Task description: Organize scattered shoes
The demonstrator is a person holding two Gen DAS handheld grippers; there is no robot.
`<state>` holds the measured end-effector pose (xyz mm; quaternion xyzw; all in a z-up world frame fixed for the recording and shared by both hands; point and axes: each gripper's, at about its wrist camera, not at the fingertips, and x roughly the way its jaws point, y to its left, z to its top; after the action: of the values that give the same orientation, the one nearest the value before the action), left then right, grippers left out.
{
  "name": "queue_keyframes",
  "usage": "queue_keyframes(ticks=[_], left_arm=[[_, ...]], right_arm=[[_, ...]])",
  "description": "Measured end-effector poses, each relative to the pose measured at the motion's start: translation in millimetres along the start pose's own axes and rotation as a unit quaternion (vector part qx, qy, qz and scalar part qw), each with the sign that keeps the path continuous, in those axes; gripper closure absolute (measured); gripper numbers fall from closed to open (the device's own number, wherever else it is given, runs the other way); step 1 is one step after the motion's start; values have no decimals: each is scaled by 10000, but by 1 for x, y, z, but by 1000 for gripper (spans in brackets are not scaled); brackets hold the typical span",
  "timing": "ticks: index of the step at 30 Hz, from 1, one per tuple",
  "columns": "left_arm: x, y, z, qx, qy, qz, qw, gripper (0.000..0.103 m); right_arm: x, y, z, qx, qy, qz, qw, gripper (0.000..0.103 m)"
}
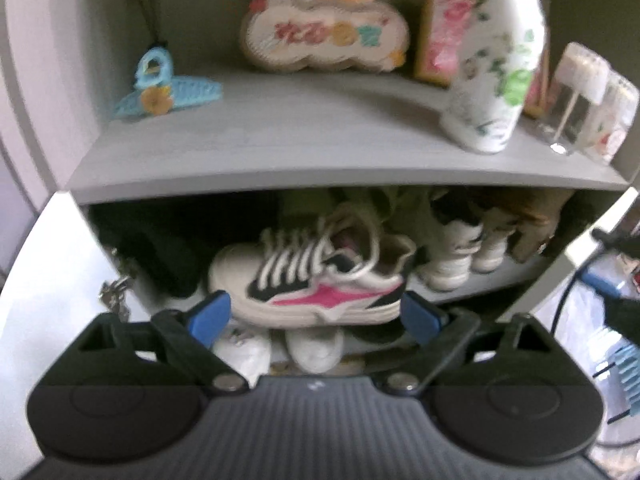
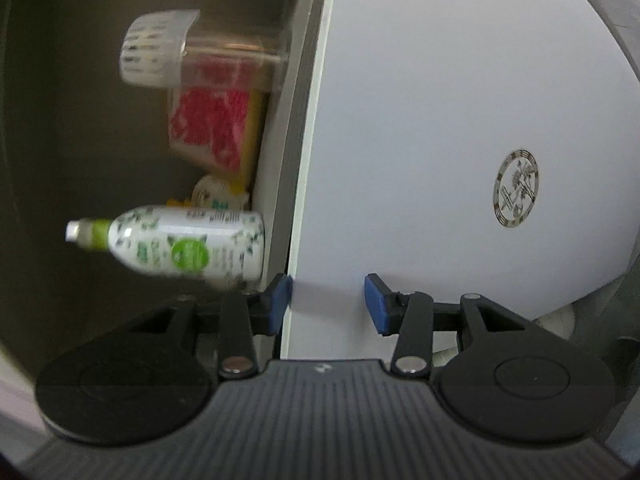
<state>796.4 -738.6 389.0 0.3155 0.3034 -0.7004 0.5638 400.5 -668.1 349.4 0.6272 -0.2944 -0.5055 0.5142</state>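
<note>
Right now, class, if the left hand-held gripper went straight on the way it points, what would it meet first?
Most likely the white sneaker with the pink stripe, which lies sideways between the open fingers of the left hand-held gripper at the front of the lower shelf. Blur makes the depth uncertain.

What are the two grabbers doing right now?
Left gripper: open, its blue pads either side of the pink-and-white sneaker.
Right gripper: open, holding nothing.

Both grippers' fingers [image 1: 210, 314] wide apart
</note>
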Motion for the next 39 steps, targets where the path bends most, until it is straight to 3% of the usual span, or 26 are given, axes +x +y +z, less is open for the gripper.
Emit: queue_keyframes(ticks=[3, 10, 16, 18, 20, 23, 27, 30, 34, 39], left_arm=[[4, 5, -5, -141, 133, 7, 9998, 10], [4, -23, -4, -628, 49, 433, 9971, 10], [-6, -47, -15, -1360, -45, 814, 9873, 10], [-12, -67, -26, -1678, -110, 1047, 9802, 10], [-20, -88, -39, -1948, -171, 1302, 9720, 10], [-32, -125, -56, -2232, -260, 1673, 9600, 10], [-70, -172, -75, -2344, -345, 2166, 9471, 10], [-98, -215, -94, -2062, -511, 2348, 9486, 6], [-121, -258, -126, -1994, -531, 2374, 9492, 4], [-137, -300, -180, -2021, -304, 2049, 9572, 4]], right_arm=[[14, 2, 6, 114, -107, -5, 9999, 57], [54, 8, 34, 238, 177, 32, 9996, 53], [67, 6, 67, -17, 1150, 123, 9933, 53], [76, 13, 87, -479, 1749, 137, 9833, 55], [75, 19, 95, -822, 2070, 126, 9748, 57], [68, 25, 104, -1536, 2723, 57, 9499, 61], [46, 24, 100, -2493, 3448, -77, 9049, 69], [21, 22, 94, -3057, 3741, -175, 8754, 71], [-25, 20, 75, -4019, 4004, -100, 8234, 72], [-109, 6, 60, -4846, 3836, -24, 7861, 72]])
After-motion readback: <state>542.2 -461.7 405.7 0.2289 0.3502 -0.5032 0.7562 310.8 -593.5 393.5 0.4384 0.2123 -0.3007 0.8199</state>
